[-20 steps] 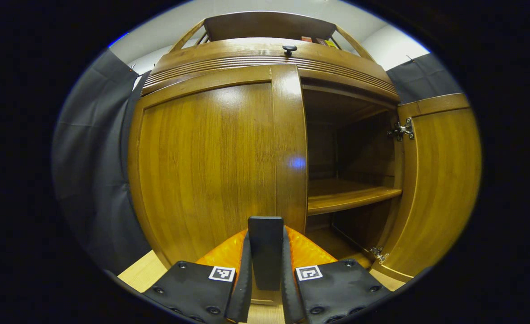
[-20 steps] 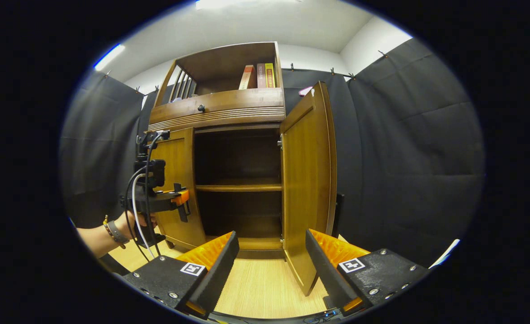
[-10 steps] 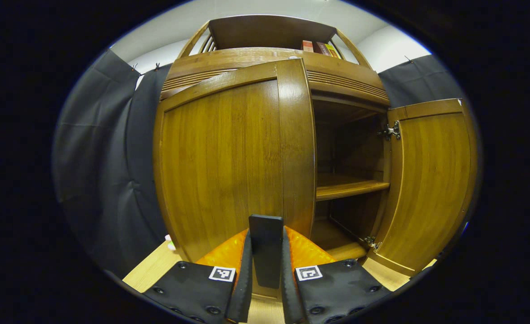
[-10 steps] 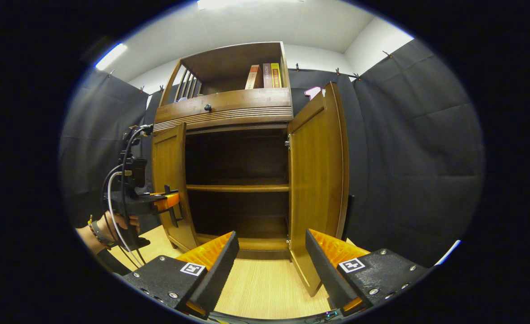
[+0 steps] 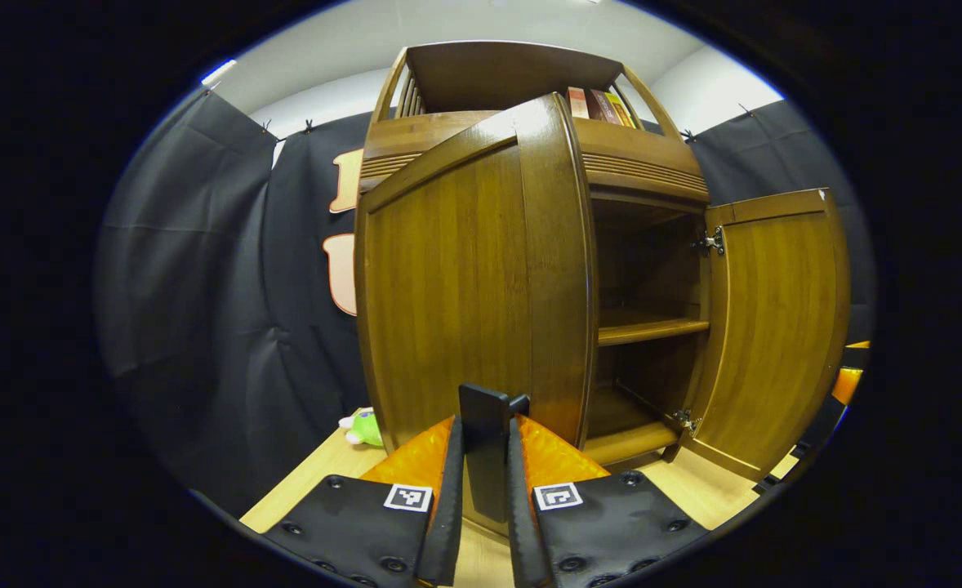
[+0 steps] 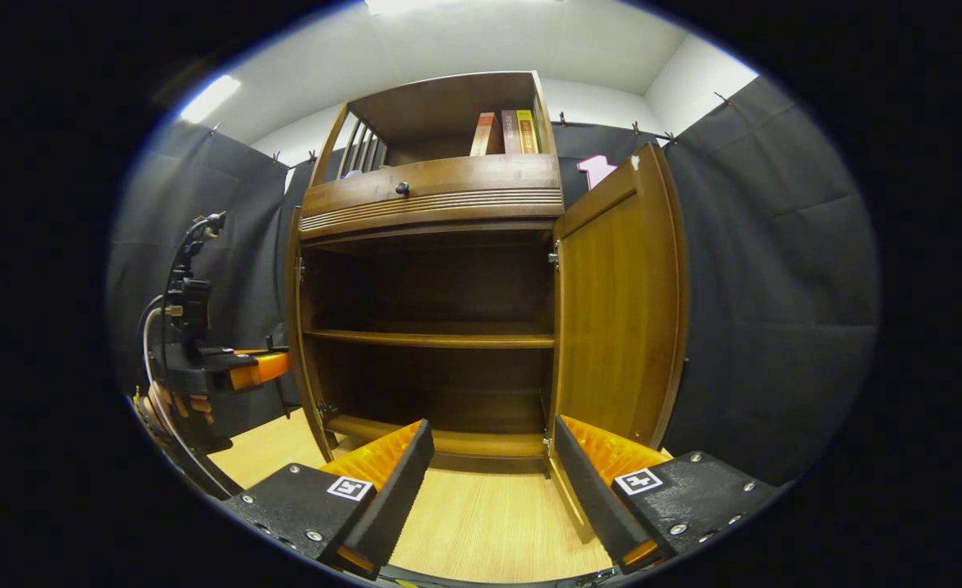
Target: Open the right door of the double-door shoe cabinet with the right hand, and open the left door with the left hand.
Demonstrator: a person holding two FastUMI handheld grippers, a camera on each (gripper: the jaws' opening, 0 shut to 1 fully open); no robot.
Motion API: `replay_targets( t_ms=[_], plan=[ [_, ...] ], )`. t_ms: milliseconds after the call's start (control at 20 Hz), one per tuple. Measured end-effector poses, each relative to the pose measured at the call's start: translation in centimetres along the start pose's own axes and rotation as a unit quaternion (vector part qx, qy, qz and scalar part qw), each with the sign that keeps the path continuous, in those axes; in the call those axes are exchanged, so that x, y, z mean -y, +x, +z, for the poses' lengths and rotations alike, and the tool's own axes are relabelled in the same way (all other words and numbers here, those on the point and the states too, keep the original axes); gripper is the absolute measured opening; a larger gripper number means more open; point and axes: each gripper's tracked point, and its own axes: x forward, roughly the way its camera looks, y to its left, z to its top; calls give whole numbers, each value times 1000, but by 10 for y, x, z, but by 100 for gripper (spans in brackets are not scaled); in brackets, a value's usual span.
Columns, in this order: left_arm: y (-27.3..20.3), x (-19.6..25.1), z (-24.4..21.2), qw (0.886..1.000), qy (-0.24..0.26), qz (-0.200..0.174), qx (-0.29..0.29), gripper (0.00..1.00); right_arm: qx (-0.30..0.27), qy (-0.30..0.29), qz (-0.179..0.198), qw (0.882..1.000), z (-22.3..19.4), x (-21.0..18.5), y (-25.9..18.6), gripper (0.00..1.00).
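While the left door (image 5: 481, 278) swings on its hinge, keep the left gripper (image 5: 485, 482) clamped on the dark handle (image 5: 483, 453) and let the wrist turn with the door, so that the pull follows the arc and does not drag sideways on the handle. Judged from both views, this is the closing part of the task: the left door stands well out from the cabinet (image 6: 432, 204) and, in the right gripper view, appears nearly edge-on at the cabinet's left side (image 6: 295, 327). Carry the door only to the hinge's natural stop; forcing it further could strain the hinges or tip the cabinet. Release only once the door rests by itself. In the left gripper view the left gripper's fingers (image 5: 448, 490) are closed hard on the handle, one on each face, with no gap visible. Further right, the shelf (image 5: 652, 328) inside is exposed and bare. The right door (image 6: 620, 302) is wide open, at roughly a right angle to the cabinet front. The right gripper (image 6: 493, 482) hangs back above the floor (image 6: 481, 531), its fingers spread wide, holding and touching nothing.
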Motion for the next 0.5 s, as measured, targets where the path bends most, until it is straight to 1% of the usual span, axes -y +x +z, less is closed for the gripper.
replay_targets(
  t_ms=[50,100,150,250,300,400,450,500],
  plan=[
    [-6,-7,0,1000,2,3,0,33,-2,-4,3,1000,0,-2,3,92],
    [-9,-15,0,1000,4,7,0,33,-3,-6,5,1000,-1,-3,5,100],
    [-14,-22,-1,1000,6,15,1,28,-3,-7,8,1000,-1,-5,6,100],
    [-23,-35,0,999,13,35,5,29,-3,-2,14,1000,-1,-11,10,100],
    [-28,-46,-2,999,16,45,5,26,-2,-1,16,1000,-1,-13,11,100],
    [-38,-64,-3,998,16,59,5,25,0,0,19,1000,0,-18,14,100],
    [-40,-75,-3,998,14,66,4,22,0,-1,21,1000,0,-20,14,100],
    [-41,-85,-5,997,12,73,2,22,-1,-3,23,1000,0,-23,14,100]
  ],
)
